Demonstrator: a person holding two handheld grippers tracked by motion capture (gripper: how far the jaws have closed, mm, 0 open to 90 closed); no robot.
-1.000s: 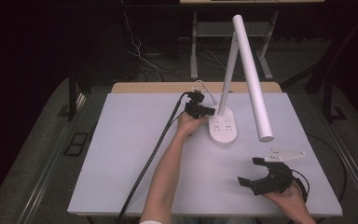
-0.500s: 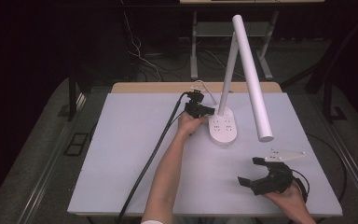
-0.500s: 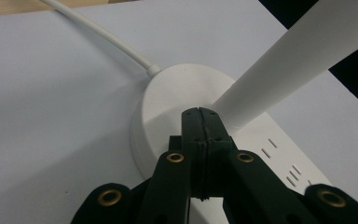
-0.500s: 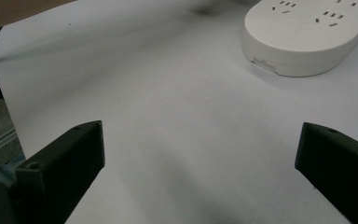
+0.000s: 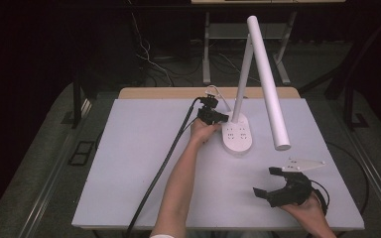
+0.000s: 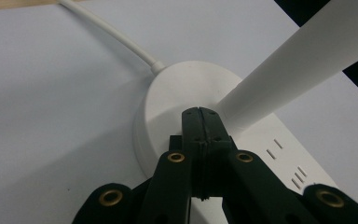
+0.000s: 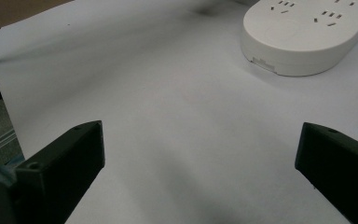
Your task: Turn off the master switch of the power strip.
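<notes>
A white desk lamp stands at the back middle of the table, its oval base [image 5: 238, 136] carrying socket slots. A thin stem rises from the base to a long tube head [image 5: 268, 84] that slopes down to the right. My left gripper [image 5: 223, 119] is at the base's left rear edge. In the left gripper view its jaws are pressed together with nothing between them, tips [image 6: 199, 112] on top of the base [image 6: 168, 107] right beside the stem [image 6: 298, 60]. My right gripper [image 5: 265, 181] rests near the front right of the table, jaws wide apart [image 7: 200, 140], pointing toward the base [image 7: 307, 37].
The lamp's white cord [image 6: 112, 35] runs off the back of the light grey table [image 5: 129, 163]. A thick black cable [image 5: 163, 168] trails from the left gripper to the front edge. Dark floor, cables and table legs lie beyond.
</notes>
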